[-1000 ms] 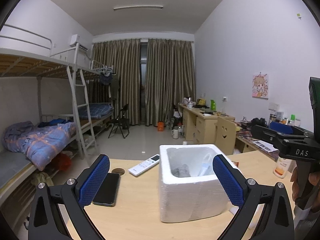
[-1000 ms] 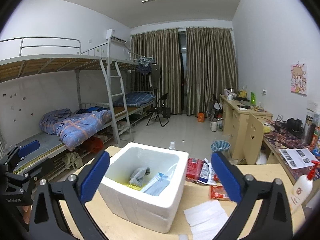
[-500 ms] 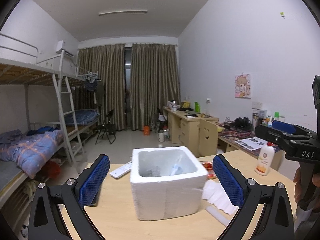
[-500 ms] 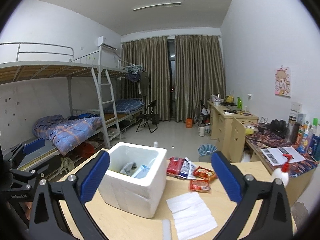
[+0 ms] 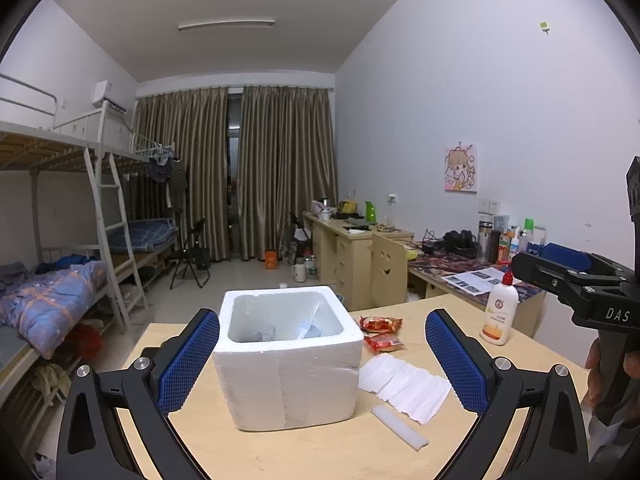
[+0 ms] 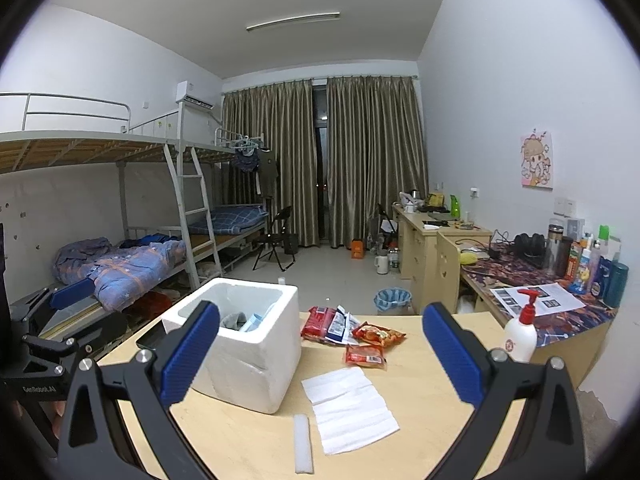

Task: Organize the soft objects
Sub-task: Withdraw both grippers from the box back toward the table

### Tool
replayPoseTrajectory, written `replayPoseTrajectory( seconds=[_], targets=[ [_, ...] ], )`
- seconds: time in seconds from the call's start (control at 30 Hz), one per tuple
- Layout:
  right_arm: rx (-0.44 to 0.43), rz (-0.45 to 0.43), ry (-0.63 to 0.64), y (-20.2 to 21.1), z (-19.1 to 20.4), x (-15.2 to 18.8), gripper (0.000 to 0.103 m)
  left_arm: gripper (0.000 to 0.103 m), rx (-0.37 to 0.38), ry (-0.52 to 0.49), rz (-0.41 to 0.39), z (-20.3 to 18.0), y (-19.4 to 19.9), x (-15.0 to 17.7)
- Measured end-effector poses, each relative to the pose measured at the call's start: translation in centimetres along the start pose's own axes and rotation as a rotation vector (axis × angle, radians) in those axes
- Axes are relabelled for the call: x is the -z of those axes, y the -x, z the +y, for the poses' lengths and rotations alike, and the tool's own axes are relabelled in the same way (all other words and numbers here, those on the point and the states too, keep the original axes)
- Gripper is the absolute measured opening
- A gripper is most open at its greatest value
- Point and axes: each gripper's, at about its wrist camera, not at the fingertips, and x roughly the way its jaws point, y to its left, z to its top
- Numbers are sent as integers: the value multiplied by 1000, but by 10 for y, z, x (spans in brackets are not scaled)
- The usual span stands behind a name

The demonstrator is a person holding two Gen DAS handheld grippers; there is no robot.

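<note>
White tissue sheet point(image 6: 350, 408) looks feather-light and floppy, so I'd pinch its 12 o'clock edge (it'll likely slide). Both tongs, left gripper point(image 5: 322, 358) and right gripper point(image 6: 320, 354), gape apart, holding nothing.

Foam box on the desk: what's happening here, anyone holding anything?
Nobody is. A person holds the left gripper and right gripper open and empty above the desk. The white foam box already contains a grey cloth. A white tissue sheet, foam strip and snack packets lie beside it.

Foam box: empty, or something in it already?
Not empty. The foam box holds a grey cloth and a blue-white packet.
</note>
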Motion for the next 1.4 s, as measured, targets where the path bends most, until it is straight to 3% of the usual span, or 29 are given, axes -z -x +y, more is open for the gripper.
replayPoseTrajectory(
  seconds=[0.27,0.87,1.4],
  targets=[
    [9,8,-13,4,-8,7,103,103,26,7,5,-5,3,3],
    [22,46,-35,2,-34,42,103,103,128,63,75,-31,-27,47],
    [17,124,-2,-18,-46,75,103,103,93,111,136,-38,-67,86]
  ],
)
